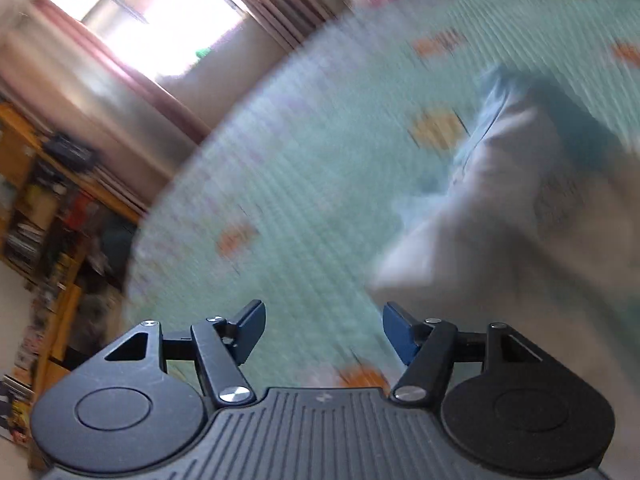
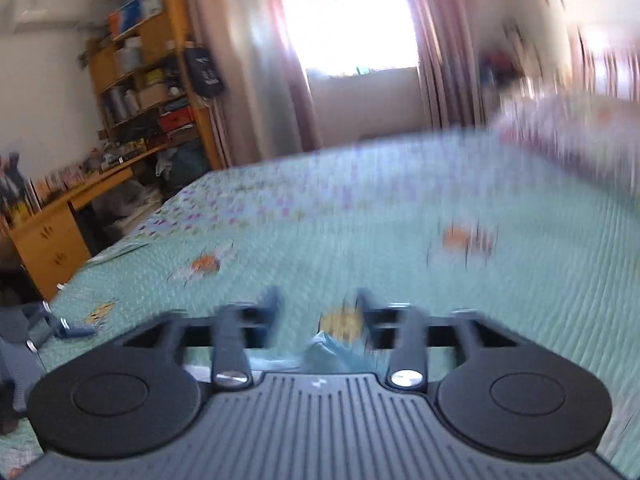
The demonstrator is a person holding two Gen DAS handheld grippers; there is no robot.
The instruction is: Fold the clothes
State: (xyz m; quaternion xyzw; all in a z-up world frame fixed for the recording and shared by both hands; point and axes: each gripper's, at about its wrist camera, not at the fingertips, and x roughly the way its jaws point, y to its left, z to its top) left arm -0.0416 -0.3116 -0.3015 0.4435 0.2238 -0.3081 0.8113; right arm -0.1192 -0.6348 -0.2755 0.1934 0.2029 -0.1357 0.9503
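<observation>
Hovering above a bed point(image 1: 304, 168), the left tool point(image 1: 323, 330) has its two dark fingers point(image 1: 250, 330) spread wide with nothing between them. The bed wears a pale green quilt with orange and yellow motifs. To the right of this tool, a pale white and light blue garment point(image 1: 520, 200) lies bunched on the quilt, blurred, reaching the right edge of the left view. In the right view, the right tool point(image 2: 318, 312) is also held over the bed, fingers apart; a crumpled bit of blue cloth point(image 2: 328, 354) shows low between them, close to the tool's body, but blur hides whether the fingers touch it. Beyond the bed stand a bright window point(image 2: 348, 20) with pink curtains point(image 2: 256, 60), a wooden shelf point(image 2: 148, 64) crowded with boxes, and a wooden desk point(image 2: 52, 236) at the left. A pinkish pillow point(image 2: 568, 132) sits blurred at the far right of the bed.
</observation>
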